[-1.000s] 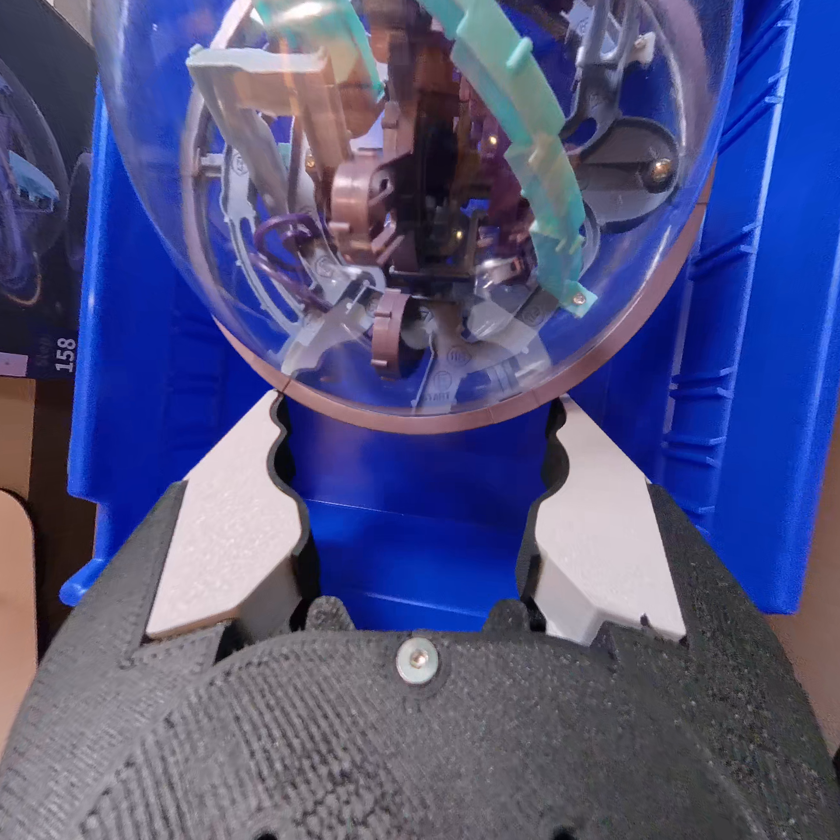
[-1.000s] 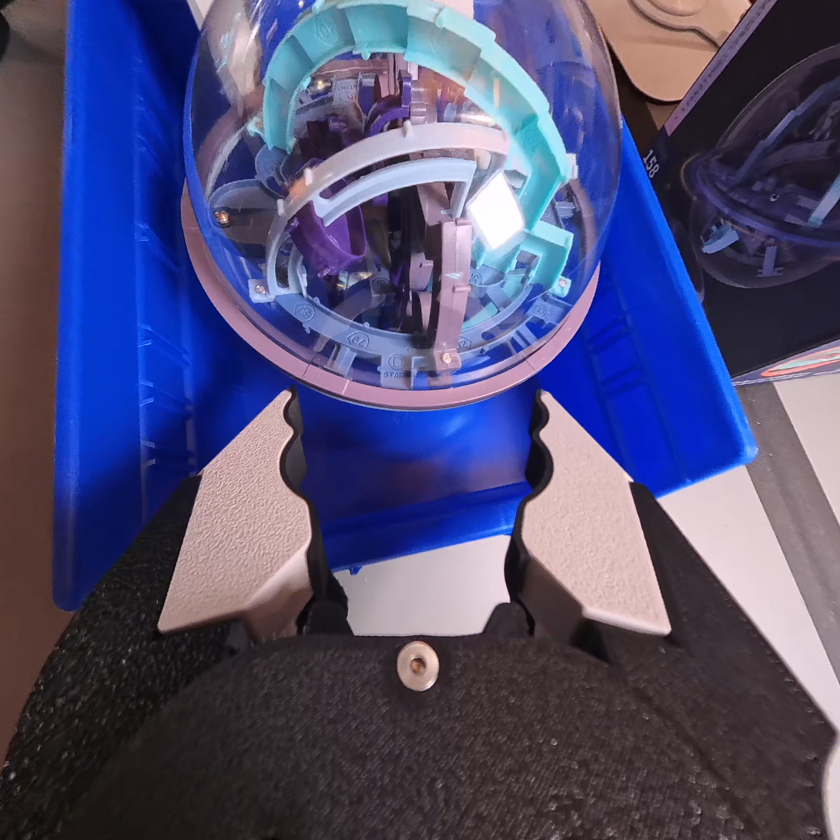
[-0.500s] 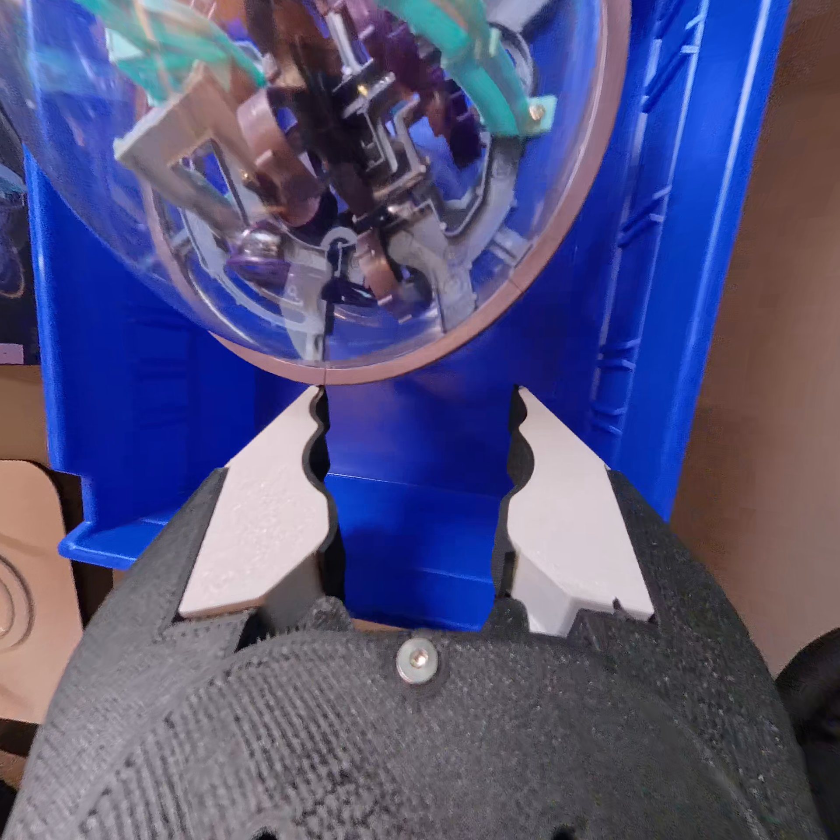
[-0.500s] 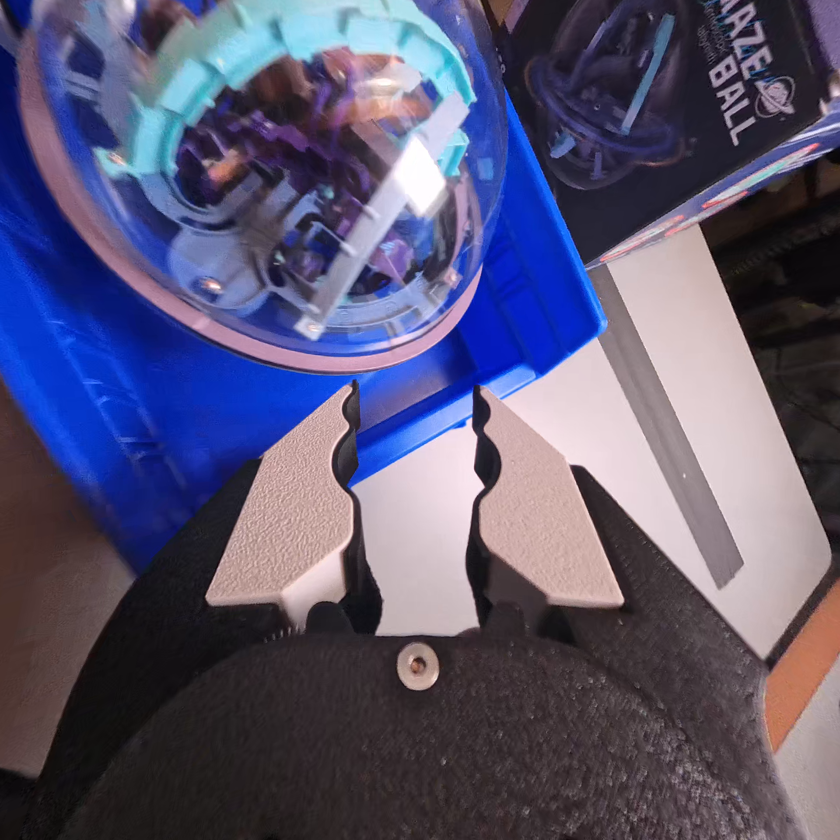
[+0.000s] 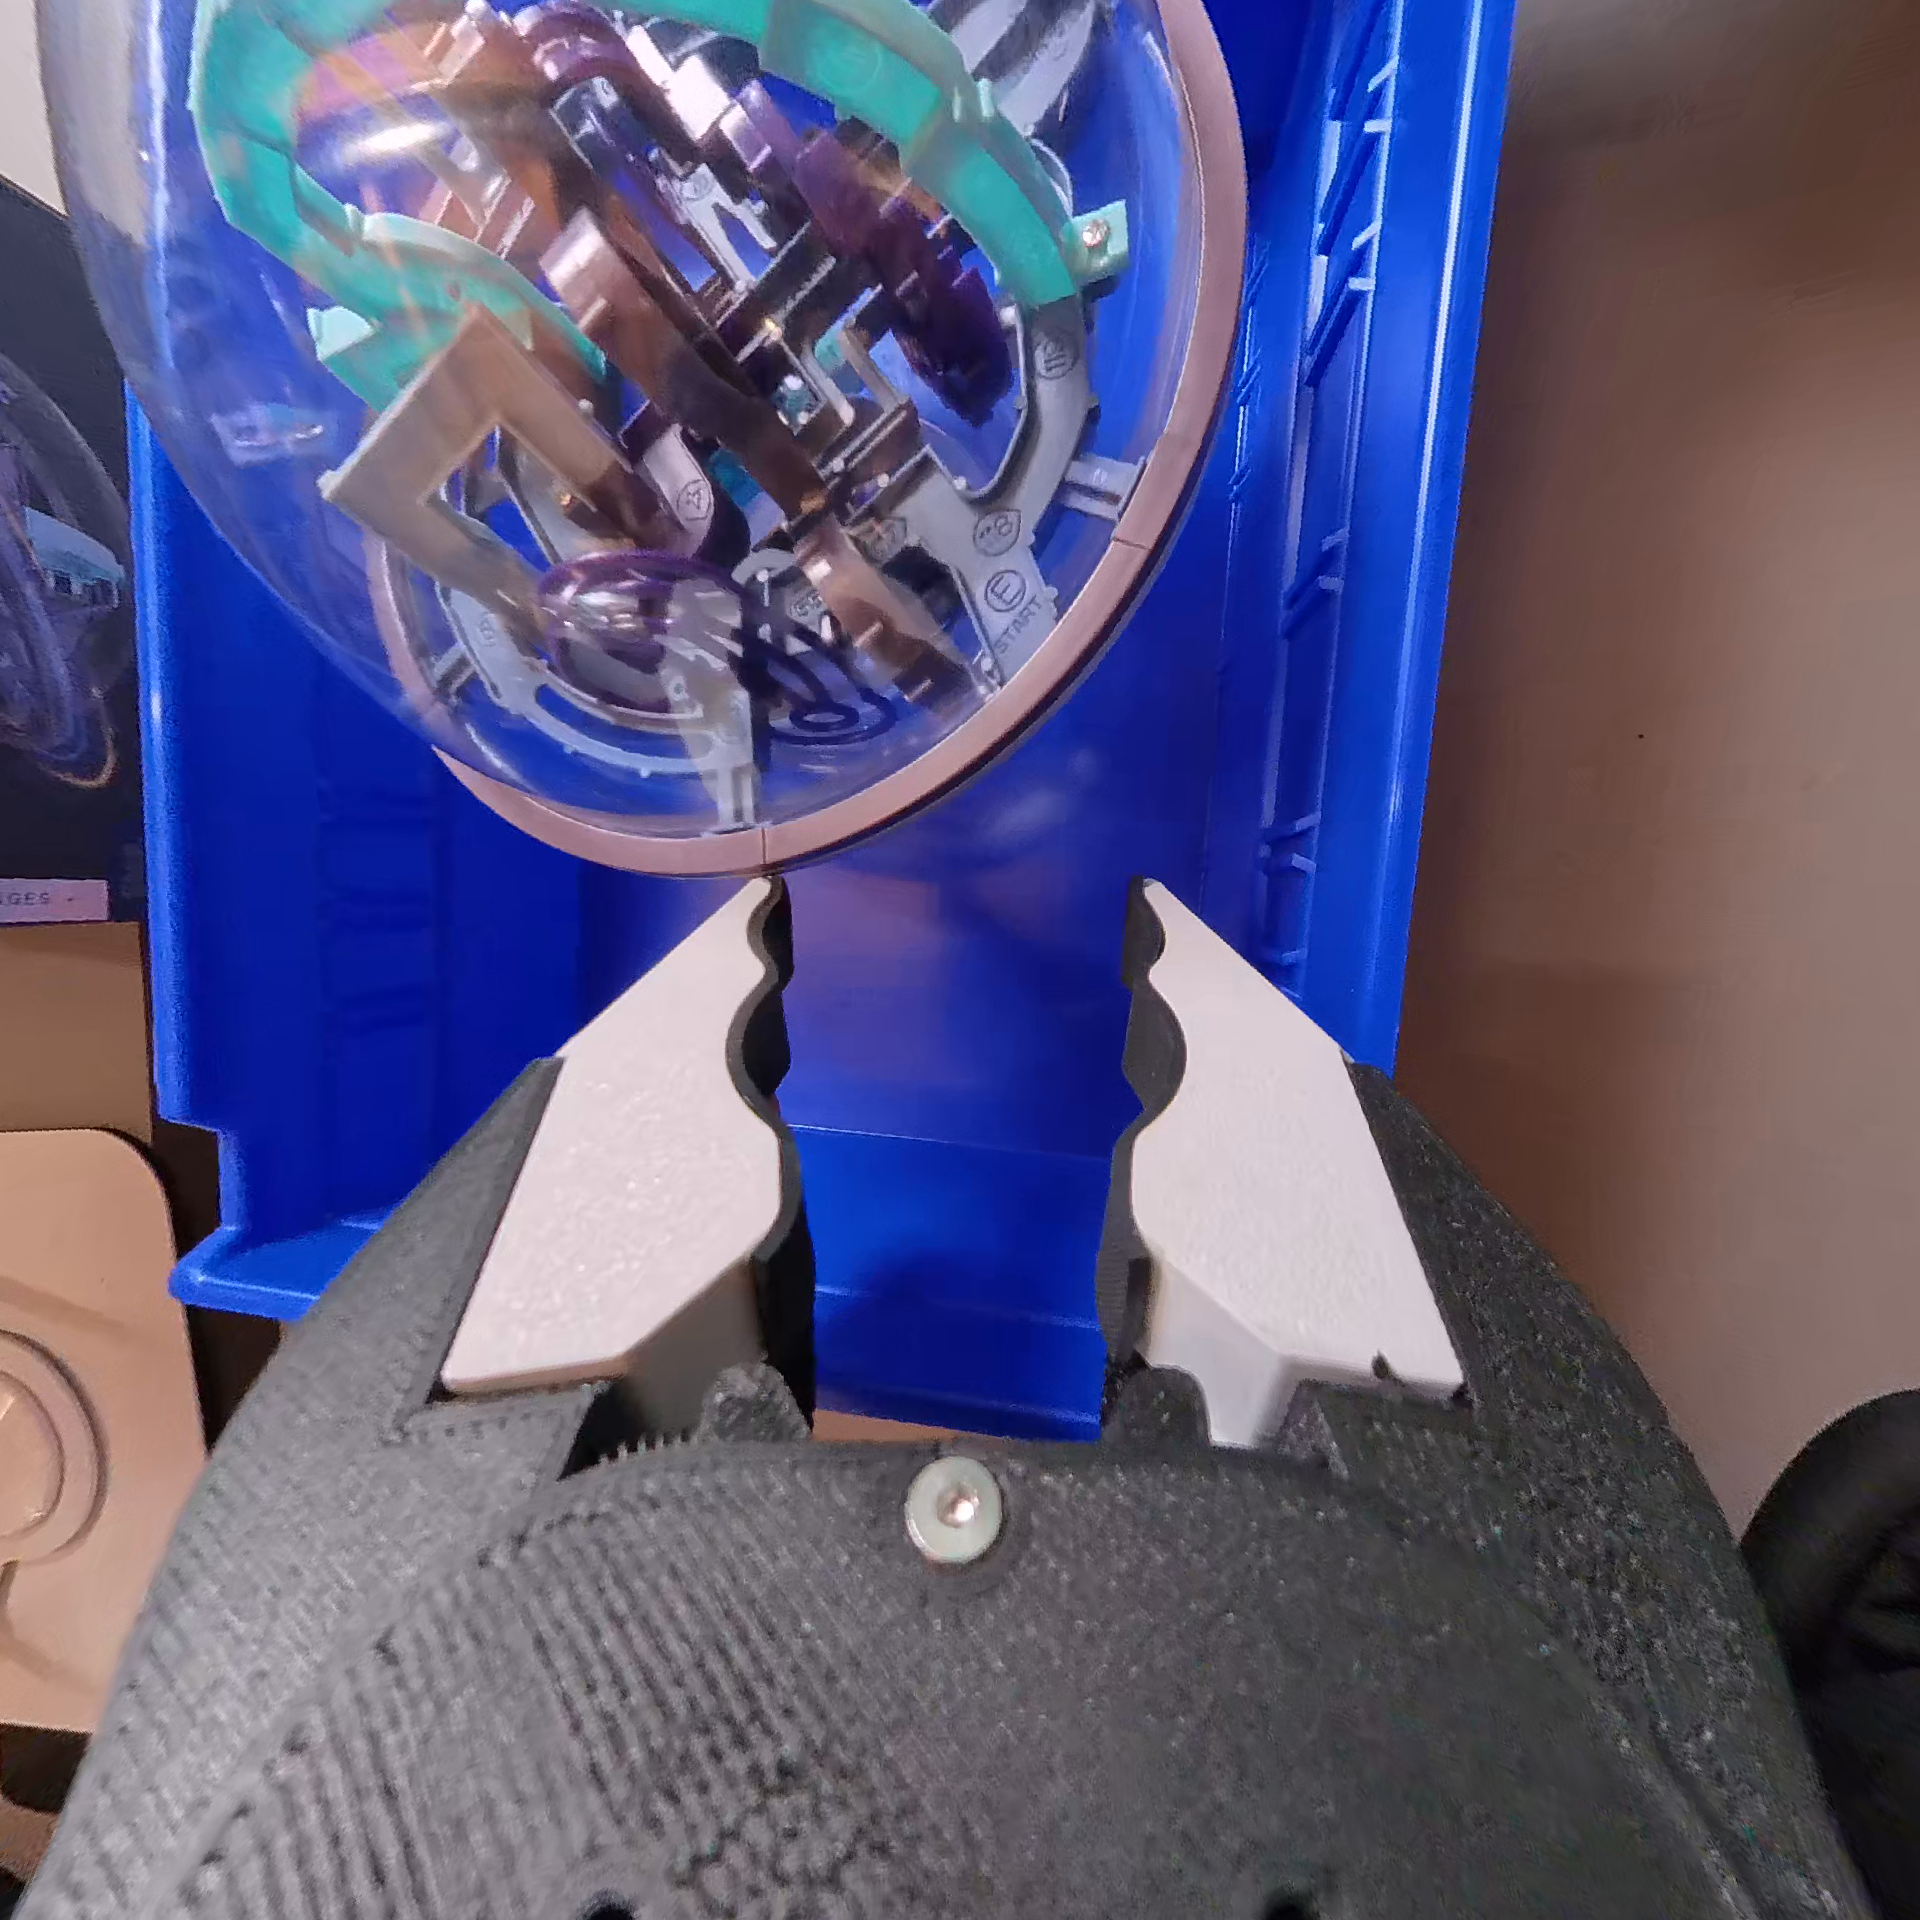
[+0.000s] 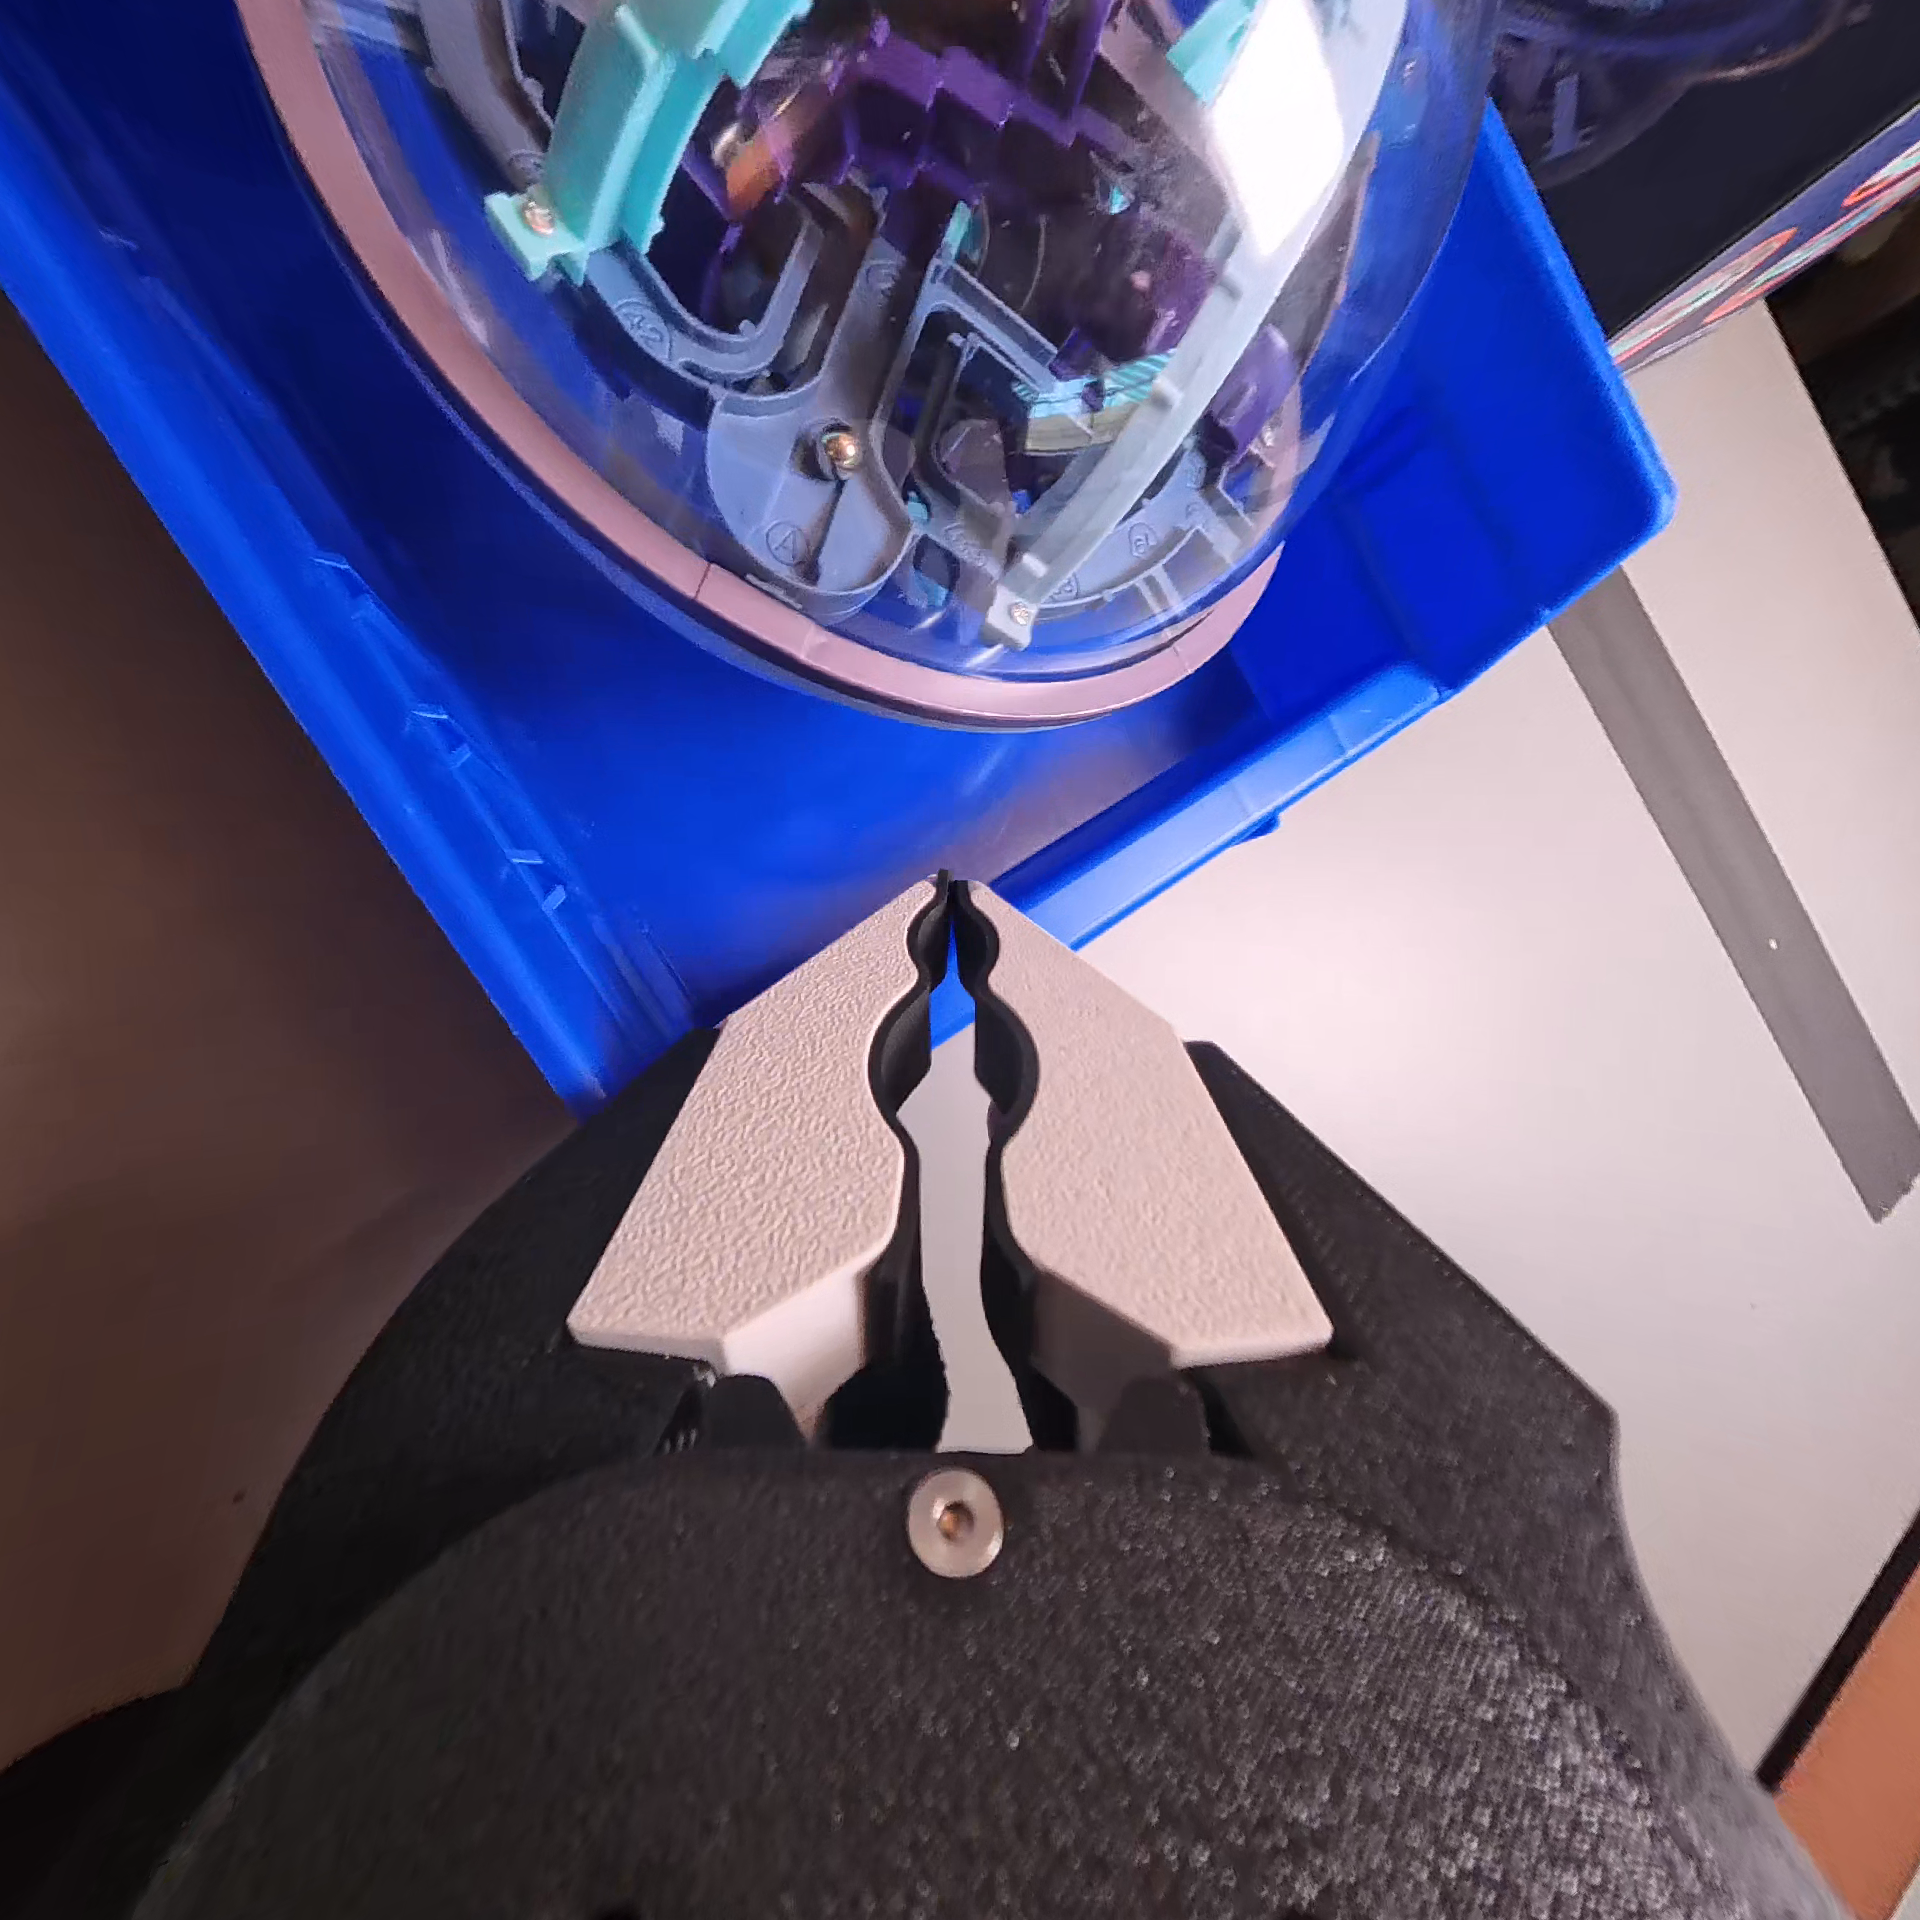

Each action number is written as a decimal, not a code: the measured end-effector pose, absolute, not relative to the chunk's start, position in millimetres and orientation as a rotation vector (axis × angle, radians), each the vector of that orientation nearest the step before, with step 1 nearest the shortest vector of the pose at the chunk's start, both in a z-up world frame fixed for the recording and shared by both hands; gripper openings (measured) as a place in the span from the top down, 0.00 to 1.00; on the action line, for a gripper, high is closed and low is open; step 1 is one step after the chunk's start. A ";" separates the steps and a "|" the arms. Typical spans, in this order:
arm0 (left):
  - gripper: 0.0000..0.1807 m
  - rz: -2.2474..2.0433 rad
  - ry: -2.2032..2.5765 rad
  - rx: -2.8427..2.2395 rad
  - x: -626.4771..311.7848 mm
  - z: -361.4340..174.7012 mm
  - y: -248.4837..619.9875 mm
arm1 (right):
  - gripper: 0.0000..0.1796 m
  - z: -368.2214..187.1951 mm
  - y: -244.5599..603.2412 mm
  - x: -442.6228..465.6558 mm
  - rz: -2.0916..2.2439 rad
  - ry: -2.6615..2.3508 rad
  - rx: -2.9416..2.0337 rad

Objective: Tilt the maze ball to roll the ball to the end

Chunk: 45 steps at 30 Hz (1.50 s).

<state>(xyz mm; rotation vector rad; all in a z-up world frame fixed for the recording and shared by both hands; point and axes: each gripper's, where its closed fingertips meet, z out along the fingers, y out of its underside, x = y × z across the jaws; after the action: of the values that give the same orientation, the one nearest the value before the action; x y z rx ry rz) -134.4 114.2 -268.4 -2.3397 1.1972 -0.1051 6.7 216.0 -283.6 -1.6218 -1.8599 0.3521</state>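
The maze ball (image 5: 665, 416) is a clear sphere with teal, purple, brown and grey tracks and a mauve rim band. It sits in a blue bin (image 5: 1351, 520). My left gripper (image 5: 958, 894) is open and empty just below the ball; its left fingertip (image 5: 764, 904) is almost at the rim band. In the right wrist view the ball (image 6: 883, 312) lies at the top in the bin (image 6: 623, 810). My right gripper (image 6: 948, 885) is shut on nothing, over the bin's edge and apart from the ball. I cannot pick out the small rolling ball inside.
A dark box printed with a picture of the maze ball stands beside the bin (image 5: 52, 623) (image 6: 1714, 104). A tan cardboard piece (image 5: 73, 1351) lies at the left. The bin rests on a white table (image 6: 1455, 1039) with a grey stripe (image 6: 1745, 883).
The right gripper closed from wide open to shut and swung round the bin's corner. The left jaws narrowed a little. The maze ball has turned inside the bin.
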 end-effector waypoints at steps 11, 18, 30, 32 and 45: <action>0.63 -0.146 1.147 -2.325 -134.3 -263.2 117.7 | 1.00 -284.6 219.4 4.4 0.251 -1.899 -1.567; 0.63 -0.146 1.148 -2.333 -134.8 -266.1 118.4 | 1.00 -282.5 217.2 1.1 0.212 -1.926 -1.525; 0.64 -0.140 1.150 -2.333 -134.7 -266.2 119.0 | 1.00 -281.4 217.1 0.2 0.193 -1.941 -1.502; 0.63 -0.139 1.146 -2.332 -135.1 -266.0 119.5 | 1.00 -281.2 217.6 0.3 0.200 -1.940 -1.499; 0.46 -0.227 0.964 -2.342 -135.0 -266.4 137.8 | 0.51 -243.5 251.9 -26.7 1.055 -1.863 -1.516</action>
<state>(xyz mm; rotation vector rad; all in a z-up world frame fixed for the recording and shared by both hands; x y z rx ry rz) -135.0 137.8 -266.4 -2.3421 0.9639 -0.2273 -26.7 251.9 -243.5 -1.5160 -1.8629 1.0553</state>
